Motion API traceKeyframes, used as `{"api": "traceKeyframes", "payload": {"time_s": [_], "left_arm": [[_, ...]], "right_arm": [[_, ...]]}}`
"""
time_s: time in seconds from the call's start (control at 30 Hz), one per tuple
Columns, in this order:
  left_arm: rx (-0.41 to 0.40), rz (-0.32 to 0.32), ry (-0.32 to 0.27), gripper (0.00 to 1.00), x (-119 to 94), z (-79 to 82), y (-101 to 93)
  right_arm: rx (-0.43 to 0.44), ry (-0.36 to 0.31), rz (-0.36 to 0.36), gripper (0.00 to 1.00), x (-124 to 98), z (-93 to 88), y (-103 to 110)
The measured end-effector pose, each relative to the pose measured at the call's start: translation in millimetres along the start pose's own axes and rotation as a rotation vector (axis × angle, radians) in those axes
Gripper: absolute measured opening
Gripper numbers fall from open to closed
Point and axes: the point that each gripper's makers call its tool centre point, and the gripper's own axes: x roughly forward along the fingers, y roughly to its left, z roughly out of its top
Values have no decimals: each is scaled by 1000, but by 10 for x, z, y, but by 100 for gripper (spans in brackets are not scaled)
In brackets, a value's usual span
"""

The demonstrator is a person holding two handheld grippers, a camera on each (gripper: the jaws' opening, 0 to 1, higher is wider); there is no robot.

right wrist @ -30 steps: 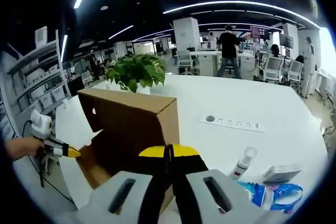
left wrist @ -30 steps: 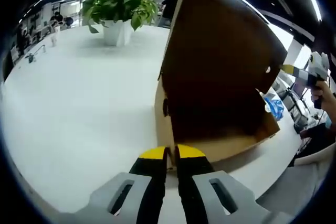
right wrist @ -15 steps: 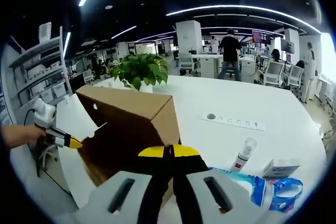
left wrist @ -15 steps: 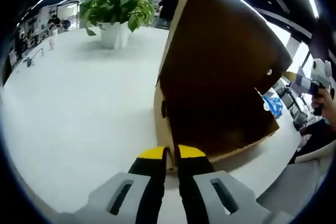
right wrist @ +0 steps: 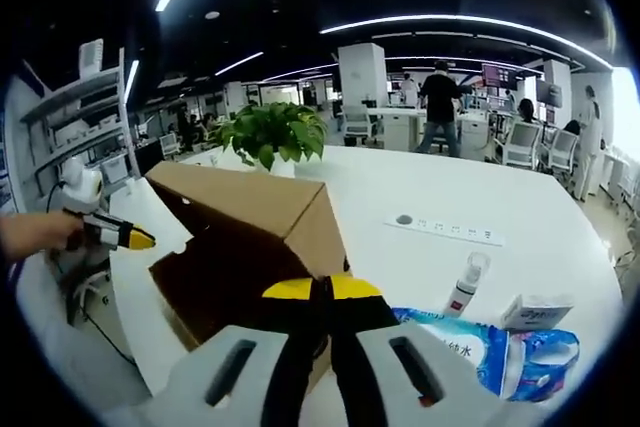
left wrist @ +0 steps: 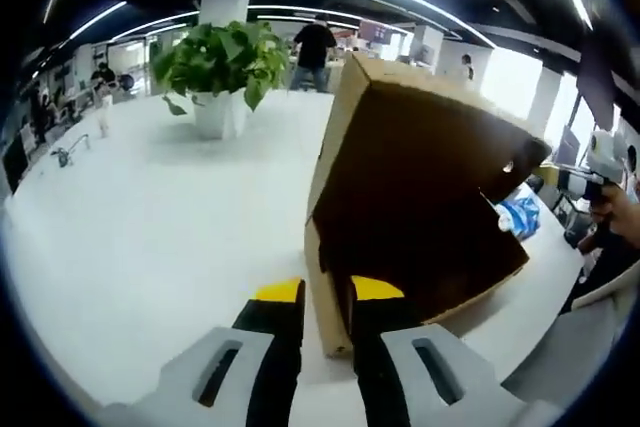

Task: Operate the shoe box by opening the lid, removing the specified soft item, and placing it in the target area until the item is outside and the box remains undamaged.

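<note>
Shoe box (left wrist: 420, 197) is sitting on the white bench (left wrist: 150, 237), a plain brown cardboard one, and its lid (right wrist: 250, 202) is tipped up so you look straight into the dark inside from the left gripper view. Can't make out anything inside it, way too dark in there. The left gripper (left wrist: 328, 292) has its yellow-tipped jaws set apart with the near corner edge of the box standing between them, not squeezing it as far as I can see. The right gripper (right wrist: 320, 289) has its jaws pressed together right at the front edge of the lid; whether cardboard is actually pinched between them, I cannot tell (the tips look closed flat on each other). In the right gripper view the other gripper (right wrist: 125, 237) comes in from the left, held in a hand (right wrist: 30, 232), close to the open side of the box. Behind the box there's a potted plant (right wrist: 270, 137) in a white pot. Off to the right of the box on the bench: a blue and white soft pack (right wrist: 490, 352), a small white bottle (right wrist: 465, 282) standing upright, a little white carton (right wrist: 535, 312), and a flat white power strip (right wrist: 450, 232) further back. A person (right wrist: 438, 107) stands at the far desks.
</note>
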Motion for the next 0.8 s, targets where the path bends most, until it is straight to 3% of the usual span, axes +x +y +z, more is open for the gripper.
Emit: {"api": "traceKeyframes", "payload": {"time_s": [0.47, 0.8], "left_arm": [[110, -37, -128, 21, -153, 447, -159], [182, -79, -129, 23, -195, 427, -274]], "right_arm": [[-39, -5, 28, 4, -79, -113, 91], [-53, 8, 45, 5, -127, -263, 139]]}}
